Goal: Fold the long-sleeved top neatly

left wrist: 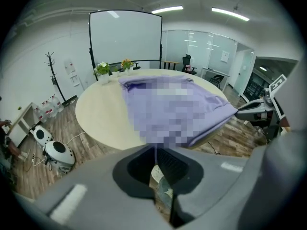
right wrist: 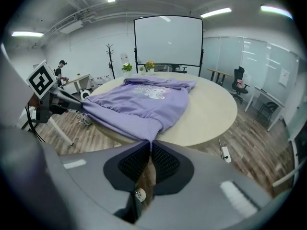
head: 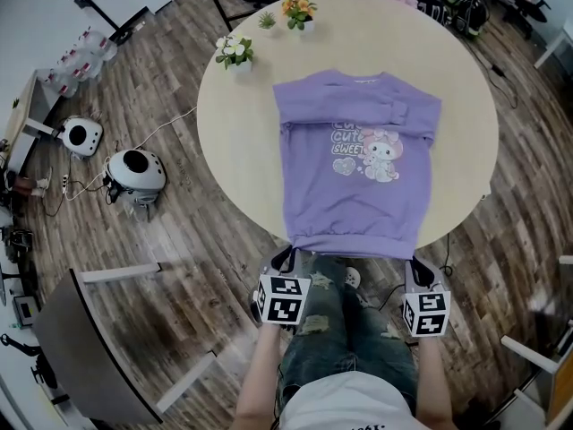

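Wood-plank floor (head: 179, 231) around a round beige tabletop (head: 242, 150), frame centre. At lower centre, left tongs (head: 288, 256) and right tongs (head: 417, 267) are each clamped tight on a hem corner of the lilac long-sleeved top (head: 358, 164). It lies flat, print up, hem overhanging the near edge. Two small flower pots (head: 235, 52) stand at the far rim.

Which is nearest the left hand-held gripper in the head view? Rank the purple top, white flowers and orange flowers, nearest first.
1. The purple top: its hem corner is pinched in the left hand-held gripper, at the near edge of the table.
2. The white flowers: on the table's far left.
3. The orange flowers: at the far edge, beyond the white ones.
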A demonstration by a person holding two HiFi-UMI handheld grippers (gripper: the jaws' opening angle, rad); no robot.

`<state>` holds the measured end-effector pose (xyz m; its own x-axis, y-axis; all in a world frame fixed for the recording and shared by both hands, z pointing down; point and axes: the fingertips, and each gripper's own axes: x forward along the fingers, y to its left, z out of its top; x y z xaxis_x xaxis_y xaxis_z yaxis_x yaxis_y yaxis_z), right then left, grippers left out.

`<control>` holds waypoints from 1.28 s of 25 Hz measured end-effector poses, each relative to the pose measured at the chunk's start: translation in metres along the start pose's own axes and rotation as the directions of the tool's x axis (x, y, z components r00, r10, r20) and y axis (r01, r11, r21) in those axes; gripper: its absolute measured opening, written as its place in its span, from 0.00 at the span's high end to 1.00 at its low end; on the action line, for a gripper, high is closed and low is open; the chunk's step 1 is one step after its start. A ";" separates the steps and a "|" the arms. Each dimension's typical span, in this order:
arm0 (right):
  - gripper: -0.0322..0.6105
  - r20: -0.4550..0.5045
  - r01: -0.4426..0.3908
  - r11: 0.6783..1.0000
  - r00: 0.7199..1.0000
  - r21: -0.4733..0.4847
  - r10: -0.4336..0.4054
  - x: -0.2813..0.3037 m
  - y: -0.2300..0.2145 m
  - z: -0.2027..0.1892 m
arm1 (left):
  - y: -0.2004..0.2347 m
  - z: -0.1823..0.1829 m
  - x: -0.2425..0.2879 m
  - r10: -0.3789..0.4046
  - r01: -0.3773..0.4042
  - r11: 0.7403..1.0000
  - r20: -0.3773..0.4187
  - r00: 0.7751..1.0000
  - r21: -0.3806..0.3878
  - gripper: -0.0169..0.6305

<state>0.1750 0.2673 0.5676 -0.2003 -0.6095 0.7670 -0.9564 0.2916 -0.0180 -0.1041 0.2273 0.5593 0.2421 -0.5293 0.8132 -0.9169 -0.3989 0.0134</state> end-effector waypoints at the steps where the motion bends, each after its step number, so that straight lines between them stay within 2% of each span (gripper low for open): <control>1: 0.88 0.014 0.008 1.000 1.000 -0.007 -0.008 -0.006 -0.004 0.006 | 0.001 0.006 -0.007 -0.001 0.001 1.000 0.012 1.000 0.012 0.94; 8: 0.88 0.068 0.059 0.994 0.996 -0.094 -0.053 -0.043 -0.034 0.058 | 0.004 0.061 -0.050 -0.024 0.013 0.989 0.077 0.997 0.145 0.94; 12: 0.88 0.008 0.052 0.992 0.999 -0.115 -0.051 -0.031 -0.035 0.052 | -0.003 0.053 -0.032 -0.043 0.039 0.984 0.024 0.999 0.173 0.94; 17: 0.88 -0.091 0.034 0.996 0.995 -0.078 -0.041 -0.008 -0.029 0.015 | -0.016 0.011 -0.007 -0.067 0.077 0.988 -0.075 0.995 0.136 0.91; 20: 0.88 -0.114 0.034 0.998 0.993 -0.061 -0.041 -0.003 -0.028 0.002 | -0.018 -0.008 -0.002 -0.071 0.080 0.992 -0.096 0.993 0.102 0.84; 22: 0.88 -0.119 0.035 0.998 0.992 -0.060 -0.042 -0.002 -0.027 -0.001 | -0.018 -0.020 0.001 -0.070 0.081 0.993 -0.115 0.991 0.090 0.75; 24: 0.88 -0.121 0.036 0.998 0.992 -0.060 -0.043 -0.002 -0.027 -0.002 | -0.018 -0.030 0.005 -0.064 0.076 0.993 -0.134 0.989 0.086 0.74; 32: 0.88 -0.122 0.040 0.998 0.991 -0.052 -0.046 -0.002 -0.026 -0.003 | -0.007 -0.018 0.020 -0.006 0.012 0.998 -0.092 0.996 0.064 0.75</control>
<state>0.2008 0.2628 0.5687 -0.1281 -0.5277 0.8397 -0.9513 0.3048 0.0464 -0.0983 0.2329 0.5859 0.2174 -0.4562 0.8629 -0.8920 -0.4518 -0.0141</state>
